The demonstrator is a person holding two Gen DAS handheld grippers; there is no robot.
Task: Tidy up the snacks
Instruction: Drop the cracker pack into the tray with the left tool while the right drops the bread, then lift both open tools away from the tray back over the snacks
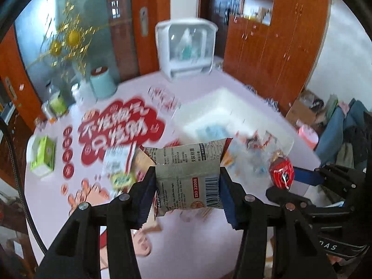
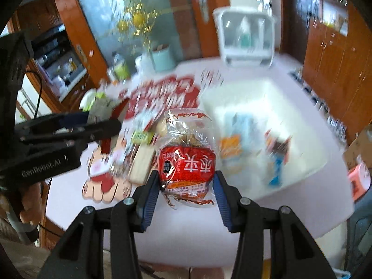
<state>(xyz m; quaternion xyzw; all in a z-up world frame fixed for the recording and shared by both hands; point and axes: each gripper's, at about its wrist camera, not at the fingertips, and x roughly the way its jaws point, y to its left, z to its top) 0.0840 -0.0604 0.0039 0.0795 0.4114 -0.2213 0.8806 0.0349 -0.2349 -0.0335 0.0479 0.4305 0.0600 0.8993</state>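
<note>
My left gripper (image 1: 187, 181) is shut on a grey snack packet (image 1: 188, 176) with a barcode, held up above the table. My right gripper (image 2: 186, 181) is shut on a red-and-clear snack bag (image 2: 187, 160), also lifted off the table. In the left wrist view the right gripper (image 1: 282, 176) shows at the right edge with the red bag (image 1: 281, 172) in it. A white bin (image 2: 253, 107) with several snack packs inside sits on the pink table beyond both grippers. Loose snacks (image 2: 141, 139) lie in a pile left of the bin.
On the pink tablecloth (image 1: 190, 239) stand a white cabinet with a clear door (image 1: 184, 48), a mint canister (image 1: 103, 83) and a green tissue box (image 1: 43, 155). Wooden cupboards (image 1: 279, 37) line the right wall. A cardboard box (image 2: 359, 148) sits right of the table.
</note>
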